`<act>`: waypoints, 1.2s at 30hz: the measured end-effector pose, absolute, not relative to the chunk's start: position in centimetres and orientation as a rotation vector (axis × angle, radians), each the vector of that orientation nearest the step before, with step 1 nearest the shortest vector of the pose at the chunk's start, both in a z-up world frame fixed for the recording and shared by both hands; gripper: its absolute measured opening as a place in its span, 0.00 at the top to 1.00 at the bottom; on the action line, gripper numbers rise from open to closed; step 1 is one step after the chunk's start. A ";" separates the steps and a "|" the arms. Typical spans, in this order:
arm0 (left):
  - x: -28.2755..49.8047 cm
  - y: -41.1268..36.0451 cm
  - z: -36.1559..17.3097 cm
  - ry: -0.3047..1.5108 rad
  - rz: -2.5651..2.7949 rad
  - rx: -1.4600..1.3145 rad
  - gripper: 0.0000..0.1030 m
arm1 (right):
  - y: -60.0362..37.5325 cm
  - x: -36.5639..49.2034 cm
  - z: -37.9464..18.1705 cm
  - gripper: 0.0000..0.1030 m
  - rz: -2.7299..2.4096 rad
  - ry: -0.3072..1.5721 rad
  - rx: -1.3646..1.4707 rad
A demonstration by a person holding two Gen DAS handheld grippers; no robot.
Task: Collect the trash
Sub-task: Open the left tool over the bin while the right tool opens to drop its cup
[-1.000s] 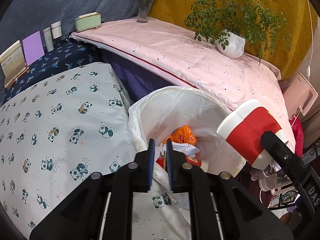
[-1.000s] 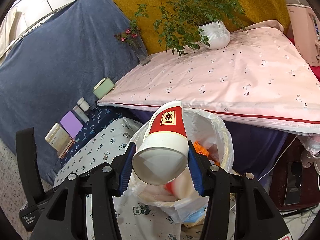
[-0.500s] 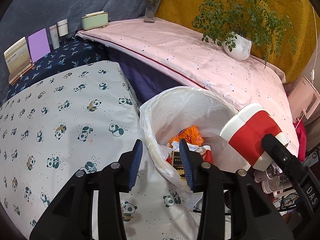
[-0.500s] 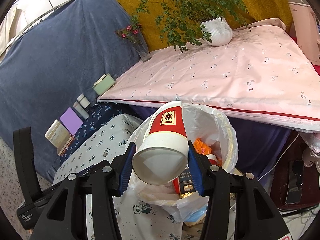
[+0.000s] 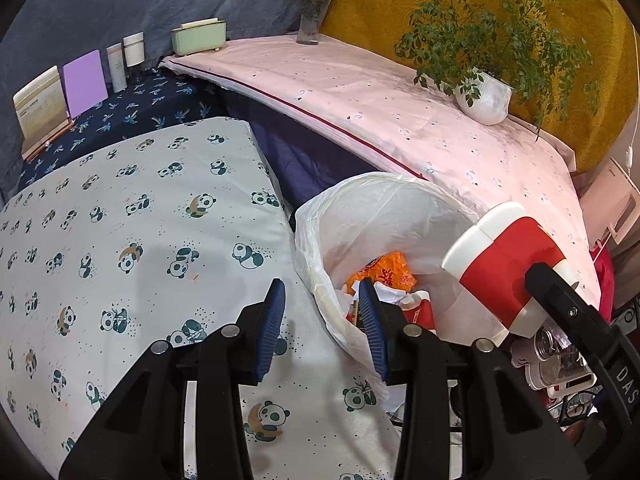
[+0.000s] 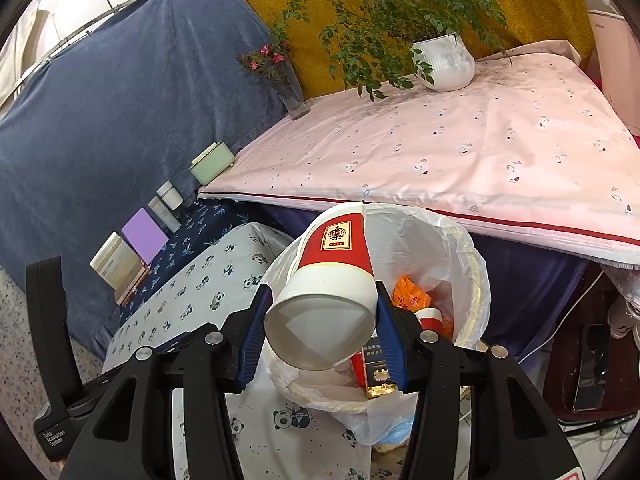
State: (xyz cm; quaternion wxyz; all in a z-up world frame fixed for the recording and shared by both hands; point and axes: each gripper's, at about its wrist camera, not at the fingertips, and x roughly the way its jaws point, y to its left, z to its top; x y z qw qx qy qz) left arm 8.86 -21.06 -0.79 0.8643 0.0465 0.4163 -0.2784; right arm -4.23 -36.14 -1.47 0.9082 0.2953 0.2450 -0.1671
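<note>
Fingers of the right gripper [image 6: 320, 330] are clamped on the base of a red-and-white paper cup [image 6: 326, 276], which is held tilted over the mouth of the lined trash bin [image 6: 476, 276]. On the left gripper [image 5: 322, 322] the fingers are parted with nothing gripped between them, poised at the bin's near rim. Several pieces are already seen in the bin: an orange wrapper [image 5: 386, 274], a dark packet [image 6: 378, 368] and white scraps. Only the cup appears left to be dropped; the panda-print sheet [image 5: 132, 224] is seen bare of litter.
</note>
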 end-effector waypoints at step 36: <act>7.9 -17.4 -2.5 0.852 -0.502 0.134 0.32 | -34.0 -1.5 -2.1 0.32 -0.338 0.572 0.539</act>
